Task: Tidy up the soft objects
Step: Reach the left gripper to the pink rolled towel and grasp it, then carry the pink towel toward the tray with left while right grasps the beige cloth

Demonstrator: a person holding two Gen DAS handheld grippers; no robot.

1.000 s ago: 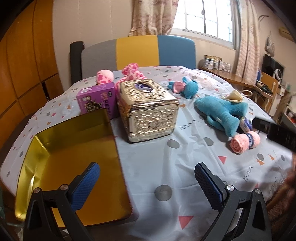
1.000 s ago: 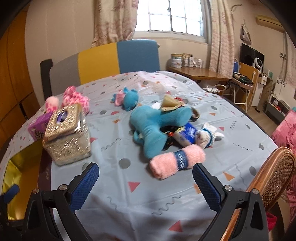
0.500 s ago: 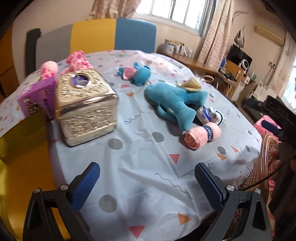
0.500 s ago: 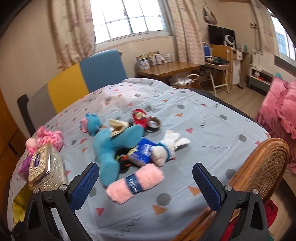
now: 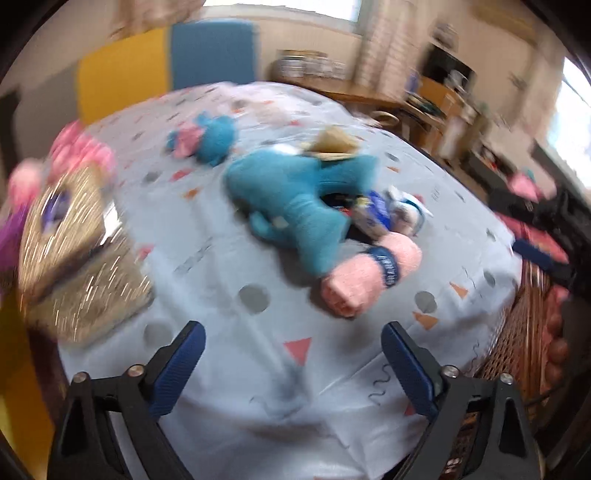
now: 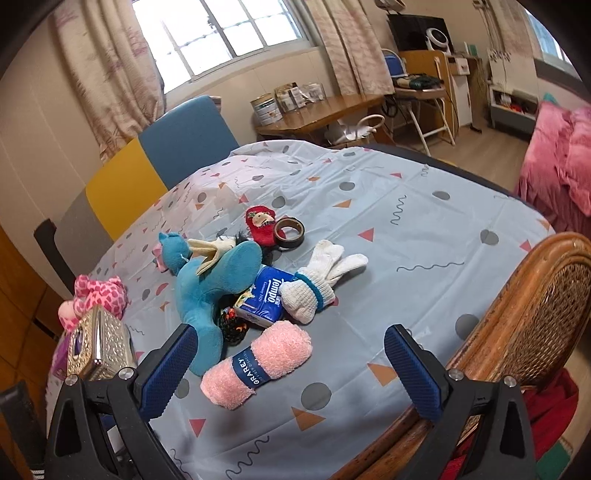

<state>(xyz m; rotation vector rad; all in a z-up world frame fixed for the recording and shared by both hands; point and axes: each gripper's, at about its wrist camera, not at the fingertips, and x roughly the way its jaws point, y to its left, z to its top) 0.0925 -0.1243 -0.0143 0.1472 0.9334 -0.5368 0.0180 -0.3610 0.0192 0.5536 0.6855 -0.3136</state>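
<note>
You're at a table point(image 6: 424, 221) under a pale blue cloth with triangles, dots and squiggles. Daylight comes in through a gridded window point(image 6: 221, 33) flanked by patterned curtains point(image 6: 107, 74); the walls are cream. Behind the table is a chair back point(image 6: 147, 173) in grey, yellow and blue panels. A wooden desk point(image 6: 332, 110) with tins sits under the window. A wicker chair point(image 6: 535, 314) is at your right, a pink bed point(image 6: 557, 162) beyond it, on a wood floor point(image 6: 480, 147).

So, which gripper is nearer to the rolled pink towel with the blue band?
Right, probably. The right gripper hangs open right over the rolled pink towel; the left gripper is open, farther back.
</note>
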